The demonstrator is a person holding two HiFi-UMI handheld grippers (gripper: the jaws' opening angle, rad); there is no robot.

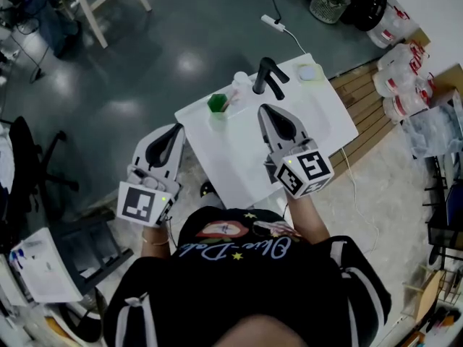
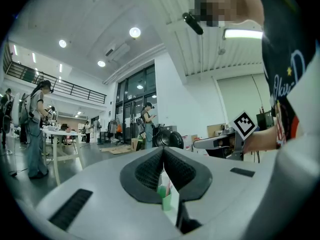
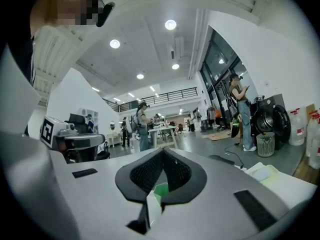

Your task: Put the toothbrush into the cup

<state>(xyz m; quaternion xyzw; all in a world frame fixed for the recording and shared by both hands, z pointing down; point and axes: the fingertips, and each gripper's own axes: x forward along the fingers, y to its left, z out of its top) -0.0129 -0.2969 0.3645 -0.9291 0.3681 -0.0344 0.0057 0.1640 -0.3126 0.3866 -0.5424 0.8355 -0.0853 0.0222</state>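
Black and grey plastic is nearest: the person stands at the near edge of the white bench (image 1: 239, 166) with both forearms pushed forward, one gripper in each hand, both pointing level toward twelve o'clock. That makes two grippers. The left gripper (image 1: 177, 129) is just beside the bench's left edge, at about eight o'clock from the cup. The right gripper (image 1: 265, 110) is over the bench top, at about three o'clock from the cup. On both, the fingers are closed tip to tip with nothing gripped between them.

Further out, near the bench's far left corner, stands one green cup (image 1: 216, 105). One toothbrush (image 1: 228, 101) is in it, its end sticking up past the rim. Beyond that, at about two o'clock from the cup, rises one black tap (image 1: 266, 75).
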